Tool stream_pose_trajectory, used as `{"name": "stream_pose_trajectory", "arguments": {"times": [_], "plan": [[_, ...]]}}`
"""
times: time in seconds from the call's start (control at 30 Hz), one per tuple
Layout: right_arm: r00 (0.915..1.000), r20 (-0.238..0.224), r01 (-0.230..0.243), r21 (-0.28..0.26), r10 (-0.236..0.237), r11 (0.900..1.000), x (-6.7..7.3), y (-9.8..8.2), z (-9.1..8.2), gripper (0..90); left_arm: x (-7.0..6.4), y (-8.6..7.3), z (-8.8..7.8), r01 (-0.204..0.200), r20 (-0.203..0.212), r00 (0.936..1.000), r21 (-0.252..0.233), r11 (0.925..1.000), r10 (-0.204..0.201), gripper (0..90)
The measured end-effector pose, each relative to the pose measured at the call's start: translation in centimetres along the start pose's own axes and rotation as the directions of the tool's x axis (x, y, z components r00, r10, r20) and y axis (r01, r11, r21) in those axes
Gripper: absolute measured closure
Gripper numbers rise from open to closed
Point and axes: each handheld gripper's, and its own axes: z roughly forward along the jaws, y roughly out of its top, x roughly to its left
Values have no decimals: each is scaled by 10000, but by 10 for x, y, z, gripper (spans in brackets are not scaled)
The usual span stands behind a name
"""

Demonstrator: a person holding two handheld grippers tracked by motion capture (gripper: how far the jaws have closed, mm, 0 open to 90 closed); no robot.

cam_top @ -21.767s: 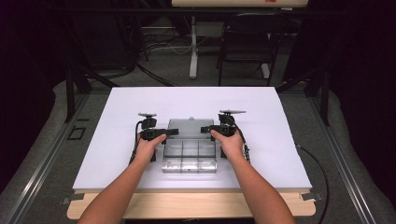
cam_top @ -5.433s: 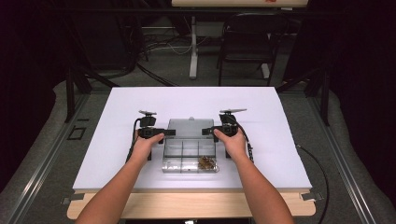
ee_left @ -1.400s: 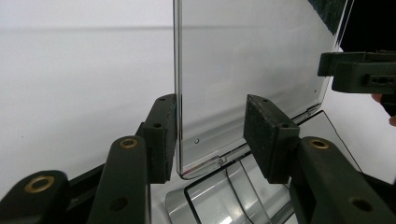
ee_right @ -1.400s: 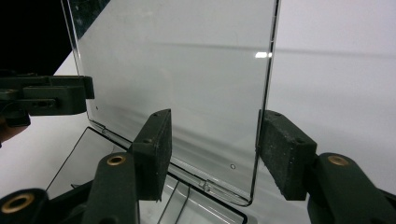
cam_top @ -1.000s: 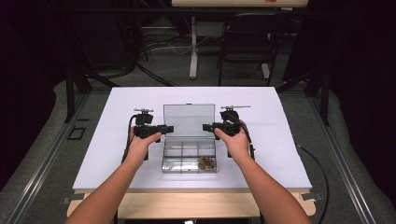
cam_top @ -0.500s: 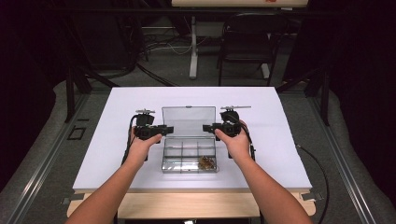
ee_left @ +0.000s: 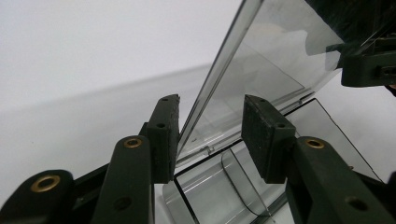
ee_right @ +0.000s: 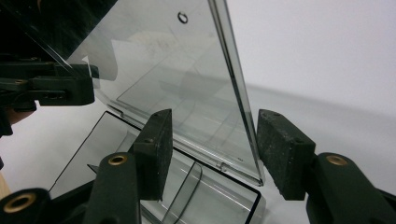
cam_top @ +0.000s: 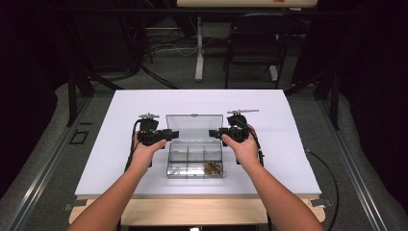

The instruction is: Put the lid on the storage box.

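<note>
A clear plastic compartment box (cam_top: 187, 163) lies mid-table with its lid (cam_top: 194, 126) standing up and open at the back. Small brown pieces (cam_top: 211, 168) fill its front right compartment. My left gripper (cam_top: 173, 134) straddles the lid's left edge (ee_left: 205, 102); the edge runs close to one pad (ee_left: 163, 135) and clear of the other. These jaws have just closed a little, and the gripper (ee_left: 210, 135) is open. My right gripper (cam_top: 214, 133) straddles the lid's right edge (ee_right: 238, 88) with a gap at each pad, so this gripper (ee_right: 215, 144) is open too.
The white tabletop (cam_top: 120, 110) spreads wide around the box. Each gripper view catches the other gripper across the lid (ee_left: 369, 65) (ee_right: 51, 88). A chair (cam_top: 255, 43) and a stand (cam_top: 198, 48) are on the floor beyond the table.
The lid, flat on the box five seconds ago, now stands upright, and both grippers have moved back to its side edges. Over the last second nothing has visibly moved.
</note>
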Motion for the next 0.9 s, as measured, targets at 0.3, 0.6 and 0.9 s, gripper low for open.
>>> {"name": "stream_pose_trajectory", "arguments": {"times": [0.3, 0.6, 0.9], "plan": [[10000, -44, 1, -127, -1, 9999, 0, -3, -2, 470, 0, -5, -1, -139, 52, 9999, -281, 9995, 141, 563], [9998, -145, 117, -75, -118, 9999, 2, -3, -4, 474, -3, -5, -9, -332, 235, 9991, -588, 9977, 346, 530], [9995, -187, 244, -66, -245, 9997, 2, -4, -4, 473, -8, 0, -22, -506, 239, 9983, -841, 9952, 528, 523]]}}
